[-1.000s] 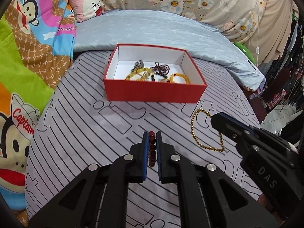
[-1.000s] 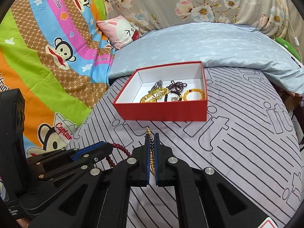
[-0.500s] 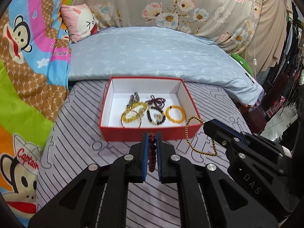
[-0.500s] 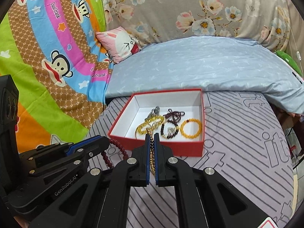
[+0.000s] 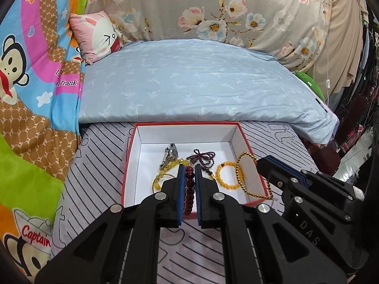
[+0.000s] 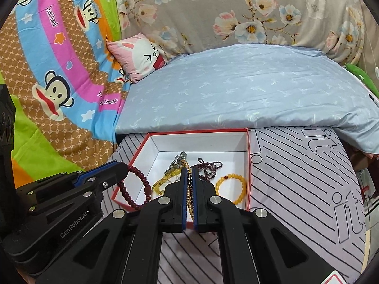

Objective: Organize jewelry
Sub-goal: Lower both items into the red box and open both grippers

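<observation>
A red box with a white inside (image 5: 132, 156) (image 6: 246, 161) lies on the striped bed sheet. It holds a yellow bead bracelet (image 5: 225, 175) (image 6: 231, 184), a dark purple bead strand (image 5: 203, 157) (image 6: 208, 168), a silver piece (image 5: 171, 152) and more yellow beads. My left gripper (image 5: 189, 170) is shut on a dark red bead bracelet (image 5: 189, 189) (image 6: 139, 189) above the box's near part. My right gripper (image 6: 188, 171) is shut on a gold bead chain (image 6: 190, 196) (image 5: 244, 177), which hangs over the box's right side.
A light blue pillow (image 5: 194, 80) lies just behind the box. A pink cartoon cushion (image 5: 99, 33) and a colourful monkey blanket (image 5: 28, 94) are at the left. The bed's edge drops off at the right (image 5: 331, 146).
Both grippers have moved forward and up with their jewelry, from the sheet in front of the box to over the box itself.
</observation>
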A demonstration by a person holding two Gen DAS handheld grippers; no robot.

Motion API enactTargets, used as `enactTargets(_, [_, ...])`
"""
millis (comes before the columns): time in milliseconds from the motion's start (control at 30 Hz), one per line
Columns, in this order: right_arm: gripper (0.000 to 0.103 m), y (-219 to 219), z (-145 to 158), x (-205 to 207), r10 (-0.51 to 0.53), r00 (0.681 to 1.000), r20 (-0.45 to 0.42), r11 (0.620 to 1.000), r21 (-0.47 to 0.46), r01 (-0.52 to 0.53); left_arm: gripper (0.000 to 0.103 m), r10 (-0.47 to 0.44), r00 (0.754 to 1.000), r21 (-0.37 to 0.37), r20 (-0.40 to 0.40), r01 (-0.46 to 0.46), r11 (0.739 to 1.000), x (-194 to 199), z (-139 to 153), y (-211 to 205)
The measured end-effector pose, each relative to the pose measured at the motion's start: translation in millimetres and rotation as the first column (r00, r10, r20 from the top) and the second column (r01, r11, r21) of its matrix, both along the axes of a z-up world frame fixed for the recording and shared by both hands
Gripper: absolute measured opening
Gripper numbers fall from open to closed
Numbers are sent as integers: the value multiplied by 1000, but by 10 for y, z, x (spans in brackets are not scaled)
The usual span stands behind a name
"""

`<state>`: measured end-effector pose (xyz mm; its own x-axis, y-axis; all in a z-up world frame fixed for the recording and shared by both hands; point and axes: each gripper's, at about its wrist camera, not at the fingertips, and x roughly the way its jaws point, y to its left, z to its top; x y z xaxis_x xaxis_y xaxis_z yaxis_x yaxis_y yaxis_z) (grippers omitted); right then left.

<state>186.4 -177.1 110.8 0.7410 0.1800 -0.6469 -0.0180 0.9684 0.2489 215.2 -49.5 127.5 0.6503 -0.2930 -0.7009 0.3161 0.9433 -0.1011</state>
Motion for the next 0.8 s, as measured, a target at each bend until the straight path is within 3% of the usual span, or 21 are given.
enactTargets(300, [2, -10, -270, 354, -10, 999, -51, 1000, -2, 10, 7, 20, 999, 30, -41, -19, 999, 420, -288, -67])
enactTargets(800, [2, -31, -533, 576, -31, 995, -100, 999, -12, 30, 7, 25, 997, 47, -79, -22, 999, 661, -552, -108])
